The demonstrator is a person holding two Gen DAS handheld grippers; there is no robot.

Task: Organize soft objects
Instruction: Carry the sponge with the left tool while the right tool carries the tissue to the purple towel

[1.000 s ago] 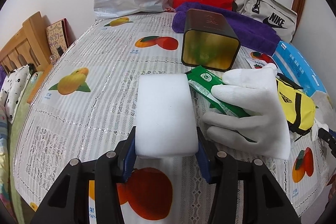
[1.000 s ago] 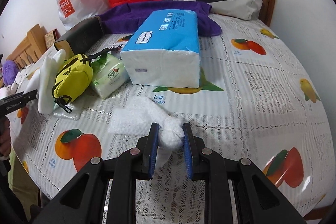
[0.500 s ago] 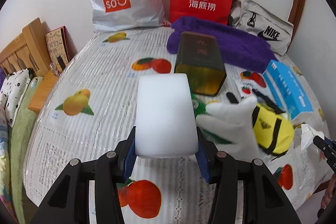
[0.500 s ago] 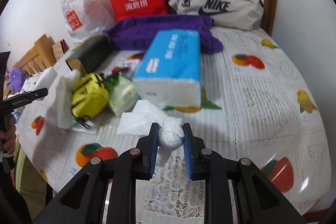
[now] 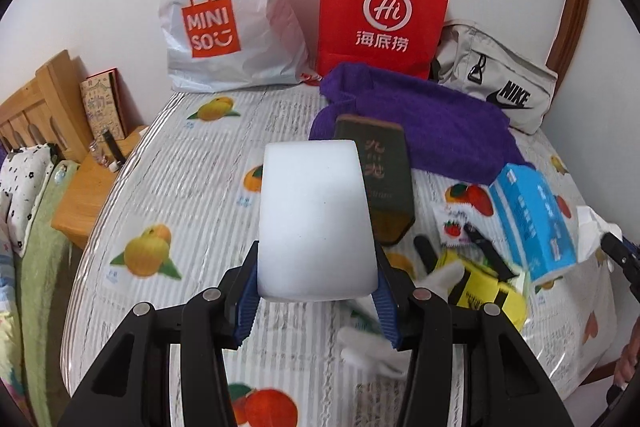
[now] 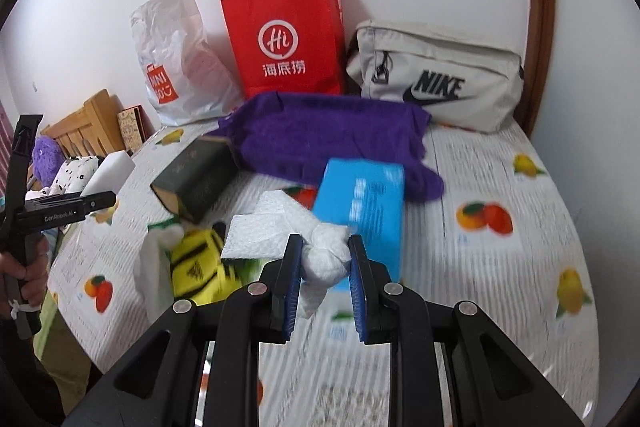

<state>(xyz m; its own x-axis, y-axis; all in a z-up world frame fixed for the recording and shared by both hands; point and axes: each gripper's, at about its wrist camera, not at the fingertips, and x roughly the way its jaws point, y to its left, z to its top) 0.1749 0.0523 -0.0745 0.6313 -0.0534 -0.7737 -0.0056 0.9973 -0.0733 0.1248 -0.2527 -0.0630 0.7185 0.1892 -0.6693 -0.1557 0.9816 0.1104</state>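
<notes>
My left gripper (image 5: 316, 291) is shut on a white foam block (image 5: 316, 215), held up above the fruit-print table (image 5: 192, 167). My right gripper (image 6: 325, 267) is shut on the knotted end of a white foam-wrap sheet (image 6: 324, 255), whose loose part (image 6: 264, 227) hangs out to the left, lifted over the clutter. Below lie a white glove (image 5: 372, 343), a small yellow bag (image 6: 196, 267), a blue tissue pack (image 6: 360, 207) and a purple towel (image 6: 320, 143). The left gripper's body and the foam block (image 6: 110, 171) show at the left edge of the right wrist view.
A dark tin box (image 5: 380, 183) lies on its side mid-table. A white Miniso bag (image 5: 224, 15), a red paper bag (image 5: 384, 7) and a grey Nike pouch (image 6: 436, 79) stand along the back wall. A wooden bedside and bedding (image 5: 36, 163) sit off the table's left.
Both grippers have risen with their loads: the foam block and the white wrap are higher above the table, and the objects below look smaller and farther down.
</notes>
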